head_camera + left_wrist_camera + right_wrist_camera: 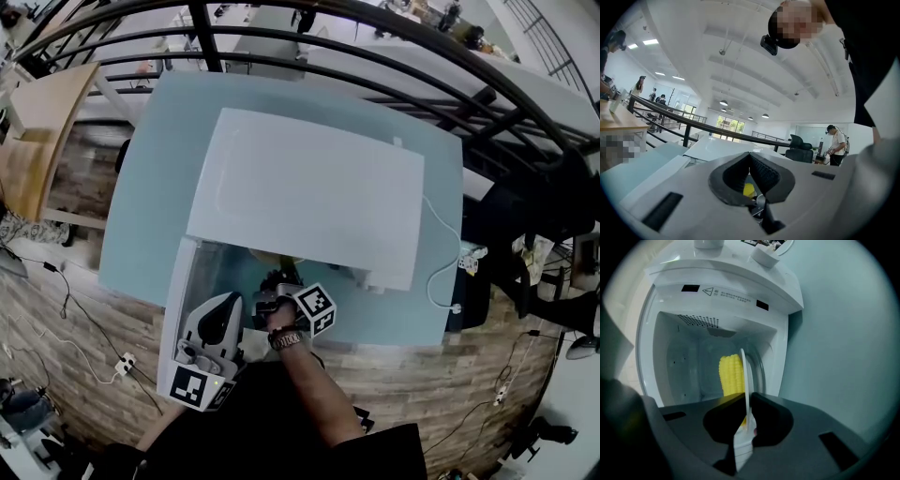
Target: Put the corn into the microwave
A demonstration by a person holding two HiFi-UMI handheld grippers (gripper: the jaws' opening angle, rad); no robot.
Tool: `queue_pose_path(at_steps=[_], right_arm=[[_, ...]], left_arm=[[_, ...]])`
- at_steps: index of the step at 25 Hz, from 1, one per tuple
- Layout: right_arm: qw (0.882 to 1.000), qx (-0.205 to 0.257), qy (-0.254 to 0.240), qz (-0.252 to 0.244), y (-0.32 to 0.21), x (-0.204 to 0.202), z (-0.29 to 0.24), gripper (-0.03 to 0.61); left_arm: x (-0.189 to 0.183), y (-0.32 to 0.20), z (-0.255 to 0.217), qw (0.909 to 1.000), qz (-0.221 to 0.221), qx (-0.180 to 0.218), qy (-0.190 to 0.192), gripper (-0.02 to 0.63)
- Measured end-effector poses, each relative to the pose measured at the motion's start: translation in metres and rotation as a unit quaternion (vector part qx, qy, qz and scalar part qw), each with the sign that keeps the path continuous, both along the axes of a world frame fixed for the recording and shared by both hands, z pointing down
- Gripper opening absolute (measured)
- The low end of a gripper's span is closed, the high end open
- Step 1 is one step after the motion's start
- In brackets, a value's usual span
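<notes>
The white microwave (309, 187) stands on the pale blue table, its door (178, 300) swung open toward me. In the right gripper view the yellow corn (731, 376) lies on a white plate (746, 380), seen edge-on, inside the mouth of the cavity (684, 366). My right gripper (749, 397) is shut on the plate's near rim; from above it (274, 281) reaches into the opening. My left gripper (223, 305) hovers beside the open door, its jaws (750, 155) meeting at the tips. A yellow spot (749, 189) shows through the gap behind them.
The table (150, 187) carries only the microwave; its white cable (448, 253) runs to a plug at the right edge. A black railing (281, 37) runs along the far side. A wooden table (37, 131) stands at the left. Cables lie on the wooden floor (84, 328).
</notes>
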State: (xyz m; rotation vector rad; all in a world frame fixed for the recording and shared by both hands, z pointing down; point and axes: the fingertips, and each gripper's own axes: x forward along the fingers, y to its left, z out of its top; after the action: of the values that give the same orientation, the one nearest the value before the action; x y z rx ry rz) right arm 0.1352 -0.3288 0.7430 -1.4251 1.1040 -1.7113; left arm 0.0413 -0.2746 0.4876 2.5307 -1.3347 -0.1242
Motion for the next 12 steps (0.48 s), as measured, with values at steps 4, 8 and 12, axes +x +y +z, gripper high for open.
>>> queue_pose_path(at_steps=[4,8,12], right_arm=[[1.000,-0.006,-0.001,0.002,-0.005,0.002,0.004,0.025],[1.000,-0.012,0.001,0.005,-0.009,0.004,0.008,0.028],[1.000,-0.013,0.007,0.000,-0.014,0.006,0.010,0.028]], left_arm=[[0.001,-0.001,0.005,0.9999,0.001,-0.008,-0.006,0.003],[0.001,-0.004,0.004,0.9999,-0.002,-0.010,0.003,0.003],[0.004,-0.003,0.007,0.9999,-0.001,-0.010,-0.003,0.003]])
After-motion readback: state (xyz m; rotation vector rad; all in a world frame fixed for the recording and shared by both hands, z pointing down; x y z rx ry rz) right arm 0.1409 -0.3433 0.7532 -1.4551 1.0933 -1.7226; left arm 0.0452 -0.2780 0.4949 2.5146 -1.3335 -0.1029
